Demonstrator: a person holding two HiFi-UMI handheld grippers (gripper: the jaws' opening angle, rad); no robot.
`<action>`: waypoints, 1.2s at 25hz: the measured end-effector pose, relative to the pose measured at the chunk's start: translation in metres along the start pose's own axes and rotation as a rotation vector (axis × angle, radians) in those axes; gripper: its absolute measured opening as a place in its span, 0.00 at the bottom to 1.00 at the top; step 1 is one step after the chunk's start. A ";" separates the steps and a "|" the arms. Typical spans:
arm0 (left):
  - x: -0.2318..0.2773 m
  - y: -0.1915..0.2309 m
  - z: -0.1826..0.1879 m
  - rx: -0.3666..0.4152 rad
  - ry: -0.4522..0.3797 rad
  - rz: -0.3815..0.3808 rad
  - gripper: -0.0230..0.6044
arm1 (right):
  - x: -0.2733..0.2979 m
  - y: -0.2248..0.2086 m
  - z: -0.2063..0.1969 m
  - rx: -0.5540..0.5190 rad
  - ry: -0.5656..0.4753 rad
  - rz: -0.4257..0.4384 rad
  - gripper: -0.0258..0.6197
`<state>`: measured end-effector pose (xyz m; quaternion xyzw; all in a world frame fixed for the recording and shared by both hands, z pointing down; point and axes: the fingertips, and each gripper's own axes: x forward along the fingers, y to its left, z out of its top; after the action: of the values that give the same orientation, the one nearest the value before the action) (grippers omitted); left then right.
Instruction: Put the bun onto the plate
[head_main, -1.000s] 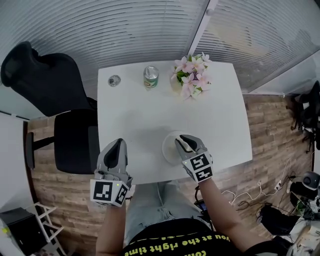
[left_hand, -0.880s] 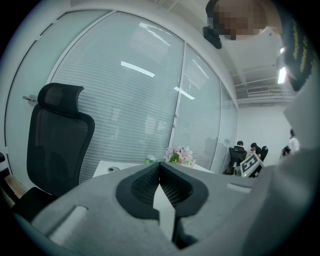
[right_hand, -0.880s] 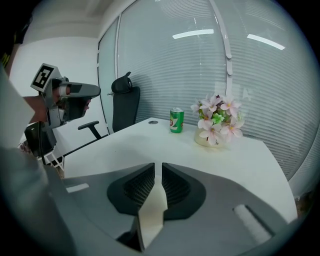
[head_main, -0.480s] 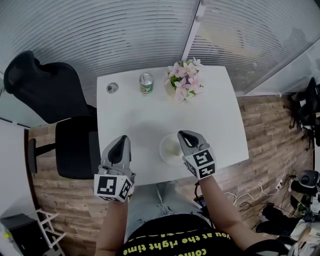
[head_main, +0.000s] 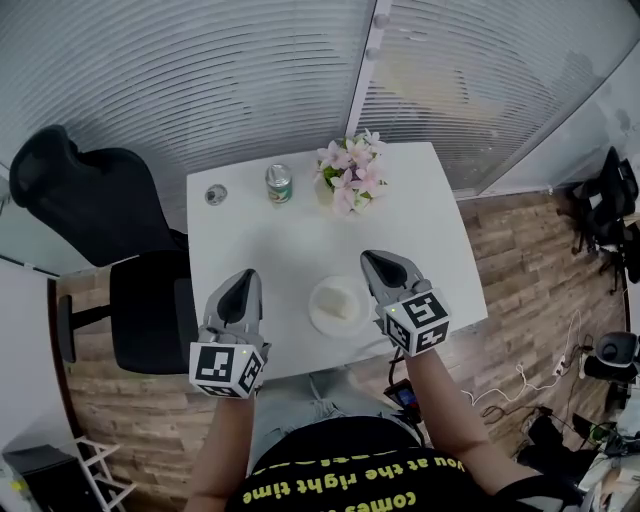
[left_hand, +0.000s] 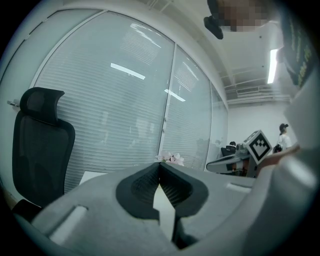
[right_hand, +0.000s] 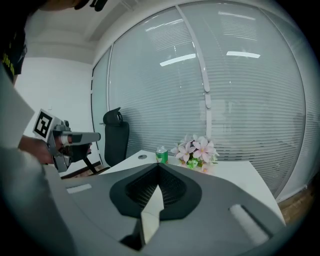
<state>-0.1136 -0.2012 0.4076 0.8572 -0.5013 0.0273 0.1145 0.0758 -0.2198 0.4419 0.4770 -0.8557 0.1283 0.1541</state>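
- The left tool, jaws together and empty, hovers at the 9 o'clock side of the plate.
- The bun lies on the plate, near the 6 o'clock edge of the desk.
- The right tool, jaws together and empty, is at the plate's 2 o'clock.

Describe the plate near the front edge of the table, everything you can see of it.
The plate is round and plain white; its material cannot be told. It lies flat on the white table, near the front edge. A pale bun sits in its middle. The right gripper hangs just beside it, fingers shut and empty, apparently not touching it.
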 end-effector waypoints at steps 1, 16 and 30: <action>0.001 -0.001 0.001 -0.011 -0.002 -0.002 0.04 | -0.003 -0.003 0.007 -0.001 -0.015 -0.007 0.05; 0.023 -0.019 0.018 -0.028 -0.035 -0.062 0.04 | -0.035 -0.026 0.092 -0.039 -0.192 -0.056 0.05; 0.023 -0.018 0.019 -0.027 -0.039 -0.059 0.04 | -0.038 -0.023 0.104 -0.040 -0.234 -0.059 0.05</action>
<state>-0.0880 -0.2165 0.3895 0.8705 -0.4781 0.0005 0.1169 0.1000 -0.2402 0.3334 0.5107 -0.8557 0.0500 0.0667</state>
